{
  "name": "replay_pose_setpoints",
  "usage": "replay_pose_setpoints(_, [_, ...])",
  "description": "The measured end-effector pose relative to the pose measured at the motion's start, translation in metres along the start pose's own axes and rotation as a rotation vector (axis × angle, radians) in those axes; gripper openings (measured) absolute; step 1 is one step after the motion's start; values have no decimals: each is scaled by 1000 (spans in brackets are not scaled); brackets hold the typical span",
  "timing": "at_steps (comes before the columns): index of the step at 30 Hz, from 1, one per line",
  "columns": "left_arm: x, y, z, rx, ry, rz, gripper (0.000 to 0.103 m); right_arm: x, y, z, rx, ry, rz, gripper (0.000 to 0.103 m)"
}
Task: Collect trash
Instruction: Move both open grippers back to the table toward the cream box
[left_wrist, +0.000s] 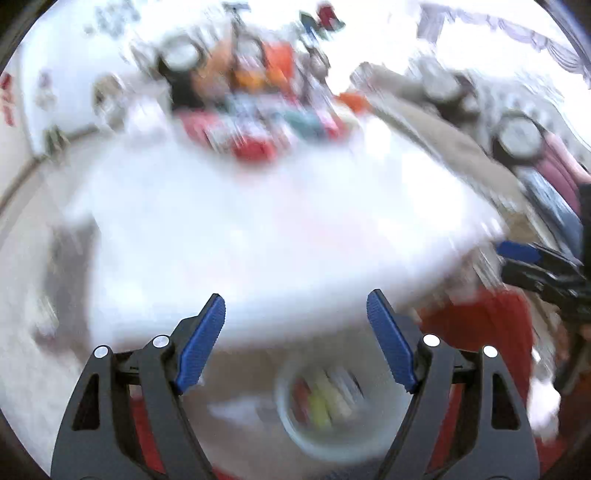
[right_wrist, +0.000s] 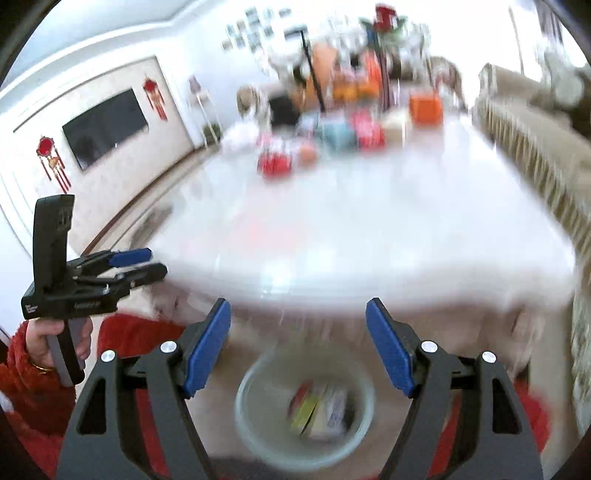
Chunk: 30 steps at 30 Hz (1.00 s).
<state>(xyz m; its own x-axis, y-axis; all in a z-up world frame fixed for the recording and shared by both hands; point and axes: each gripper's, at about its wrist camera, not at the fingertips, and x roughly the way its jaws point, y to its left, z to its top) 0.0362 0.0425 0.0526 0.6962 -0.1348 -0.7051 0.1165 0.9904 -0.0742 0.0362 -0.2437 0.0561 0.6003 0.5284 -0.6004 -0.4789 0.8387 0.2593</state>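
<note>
Nearest, the left claw (left_wrist: 295, 343) and right claw (right_wrist: 298, 349) stand wide and hold nothing. Just below them sits the bin (right_wrist: 258, 439), with blurred wrappers (right_wrist: 319, 410) already inside. Beyond its rim runs the counter (right_wrist: 369, 221) edge, then bare white top, open for reaching. Judged step: between drops; next calls for picking further trash, perhaps among the far, blurred clutter (right_wrist: 325, 136).
</note>
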Motion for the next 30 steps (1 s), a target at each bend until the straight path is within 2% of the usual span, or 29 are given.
replay_pose_setpoints(1, [6, 4, 18, -15, -37, 27, 77, 6, -4, 15, -30, -29, -23, 72])
replay_pose_setpoints(3, [28, 11, 50, -51, -82, 20, 77, 28, -15, 46, -71, -53, -66, 72])
replay_pose_setpoints(5, [55, 14, 75, -71, -85, 19, 77, 50, -29, 69, -87, -61, -94, 72])
replay_pose_setpoints(9, [122, 14, 114, -47, -24, 64, 77, 114, -61, 125, -98, -20, -139, 72])
replay_pose_setpoints(11, [148, 15, 124, -63, 18, 72, 77, 138, -73, 139, -108, 6, -138, 72])
replay_pose_setpoints(14, [171, 21, 134, -86, 41, 108, 77, 177, -86, 162, -143, 43, -177, 72])
replay_pose_setpoints(17, [182, 30, 139, -112, 47, 147, 77, 198, -113, 187, -64, 36, -256, 72])
replay_pose_setpoints(20, [190, 38, 142, -154, 54, 151, 77, 217, -136, 210, 66, 33, -261, 72])
replay_pose_setpoints(24, [198, 40, 147, -176, 68, 145, 77, 252, -138, 234, 90, 58, -389, 72])
replay_pose_setpoints(30, [205, 37, 153, -169, 80, 149, 77, 292, -158, 247, 142, 125, -496, 72])
